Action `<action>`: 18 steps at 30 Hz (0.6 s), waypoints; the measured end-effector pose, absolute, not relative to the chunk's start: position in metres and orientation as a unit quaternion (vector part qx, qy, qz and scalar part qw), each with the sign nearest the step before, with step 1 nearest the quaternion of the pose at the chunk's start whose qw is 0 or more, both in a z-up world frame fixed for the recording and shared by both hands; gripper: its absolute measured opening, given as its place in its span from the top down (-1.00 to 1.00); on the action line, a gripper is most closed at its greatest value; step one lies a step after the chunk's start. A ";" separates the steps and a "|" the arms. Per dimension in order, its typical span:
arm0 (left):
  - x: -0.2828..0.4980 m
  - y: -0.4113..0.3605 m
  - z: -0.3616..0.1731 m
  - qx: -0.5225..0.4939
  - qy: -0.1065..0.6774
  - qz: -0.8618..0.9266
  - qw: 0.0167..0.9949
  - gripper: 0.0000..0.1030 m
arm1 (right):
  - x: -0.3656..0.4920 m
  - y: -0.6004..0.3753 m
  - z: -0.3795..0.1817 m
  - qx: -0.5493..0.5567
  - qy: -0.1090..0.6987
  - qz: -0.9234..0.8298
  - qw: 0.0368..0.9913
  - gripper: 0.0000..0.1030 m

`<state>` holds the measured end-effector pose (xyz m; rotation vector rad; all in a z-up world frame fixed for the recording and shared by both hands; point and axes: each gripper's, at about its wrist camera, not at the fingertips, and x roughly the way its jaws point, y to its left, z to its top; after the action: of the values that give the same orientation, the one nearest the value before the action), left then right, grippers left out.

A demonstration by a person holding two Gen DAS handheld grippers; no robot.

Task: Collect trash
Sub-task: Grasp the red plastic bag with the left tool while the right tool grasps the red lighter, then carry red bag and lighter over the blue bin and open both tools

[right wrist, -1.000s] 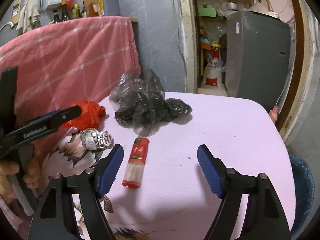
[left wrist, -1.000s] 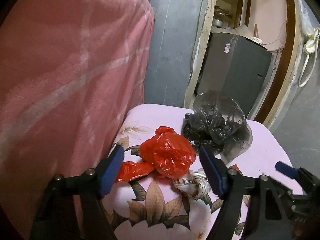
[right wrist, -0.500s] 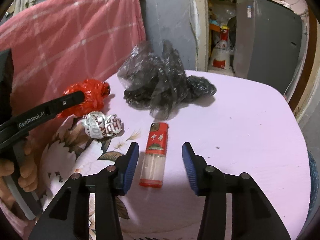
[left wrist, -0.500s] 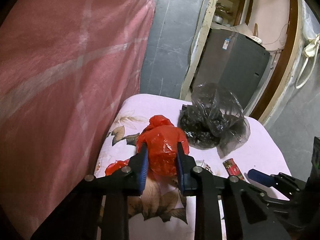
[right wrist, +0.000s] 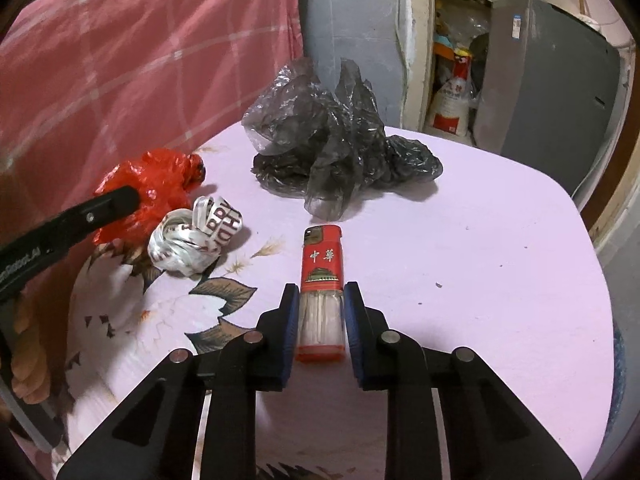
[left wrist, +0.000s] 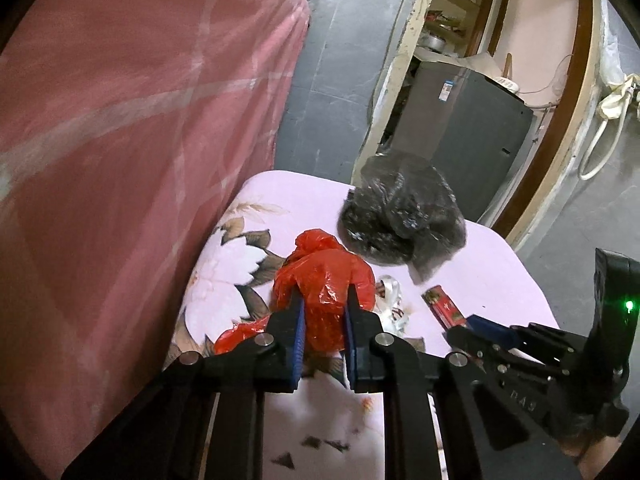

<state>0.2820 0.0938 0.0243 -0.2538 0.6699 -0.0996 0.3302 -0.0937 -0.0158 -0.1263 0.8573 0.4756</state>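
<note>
My left gripper (left wrist: 322, 312) is shut on a crumpled red plastic bag (left wrist: 326, 280) and holds it just above the pink floral tabletop (left wrist: 288, 196); the bag also shows in the right wrist view (right wrist: 150, 190). My right gripper (right wrist: 320, 300) is shut on a red lighter (right wrist: 321, 292) that lies on the table; the lighter shows in the left wrist view too (left wrist: 443, 305). A balled silver printed ribbon (right wrist: 192, 240) lies between bag and lighter. A crumpled grey plastic bag (right wrist: 332, 164) sits farther back.
A pink checked cloth (right wrist: 140, 60) hangs close along the table's left side. Beyond the table are a grey wall, a doorway and a grey fridge (right wrist: 548, 76). The table's right edge (right wrist: 600, 280) drops toward a blue basin.
Both grippers went from wide open to shut: the left closed on the red bag and lifted it slightly, the right moved forward and closed on the lighter.
</note>
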 end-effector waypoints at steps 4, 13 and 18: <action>0.267 0.081 0.029 -0.112 0.308 -0.047 0.944 0.77 | 0.319 -0.108 -0.007 -0.044 0.378 0.223 0.897 0.61; 0.238 0.046 0.044 -0.101 0.252 -0.048 0.961 0.79 | 0.283 -0.146 0.016 -0.045 0.293 0.213 0.931 0.61; 0.236 0.011 0.053 -0.100 0.237 -0.076 0.963 0.79 | 0.271 -0.181 0.026 -0.035 0.256 0.187 0.948 0.61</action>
<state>0.2358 0.0107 0.0529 -0.2024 0.4790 -0.1531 0.2712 -0.1810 0.0261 -0.0708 0.5201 0.3803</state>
